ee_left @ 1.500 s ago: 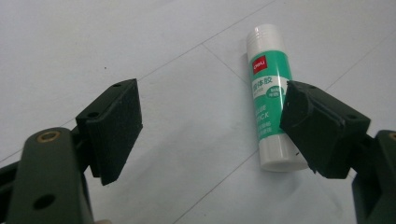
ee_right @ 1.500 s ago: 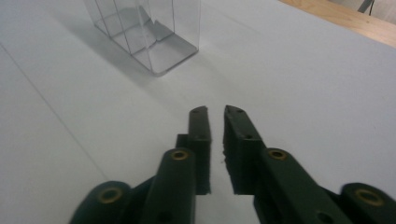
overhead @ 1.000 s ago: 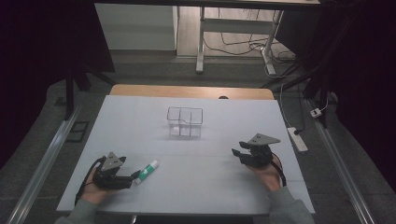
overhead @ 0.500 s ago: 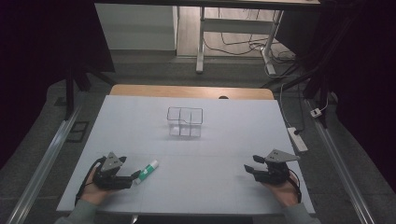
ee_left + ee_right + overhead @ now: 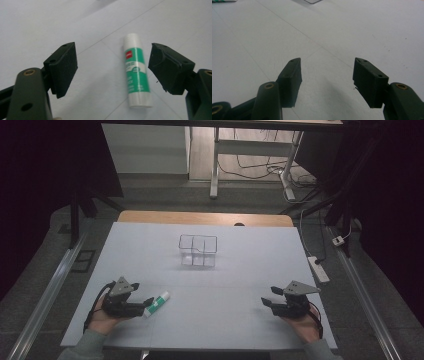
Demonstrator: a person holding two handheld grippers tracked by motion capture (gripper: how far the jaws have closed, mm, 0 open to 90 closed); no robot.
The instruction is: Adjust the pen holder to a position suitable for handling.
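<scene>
Your left gripper [image 5: 146, 304] rests on the desk [image 5: 240, 270] near its front left corner, fingers [image 5: 63, 67] spread wide on either side of the glue stick [image 5: 156, 303]. In the left gripper view the glue stick [image 5: 136, 72] lies flat on the desk between the two fingers, closer to the right-hand one, with a clear gap to each pad. The fingers have just been closing a little, but neither pad touches the tube yet, so nothing is gripped. The stick lies with its white cap pointing away from you, toward the middle of the desk, and its flat base nearest your hand.

Your right gripper [image 5: 266, 303] sits near the front right corner of the desk, well apart from the glue stick. Its fingers [image 5: 290, 80] stand partly apart and have just been opening; in the right gripper view there is only bare desk between them.

The clear compartmented box [image 5: 198, 251] stands toward the back middle of the desk, well away from both grippers, and looks empty as far as its transparent walls let you tell.

Judging from this, you are at the very start: the stick is lined up for a pick but not grasped. Still ahead, most likely: close the left fingers onto the tube, lift it, carry it toward the back middle, and set it down in one of the box's compartments. The right gripper has no part in this so far.
</scene>
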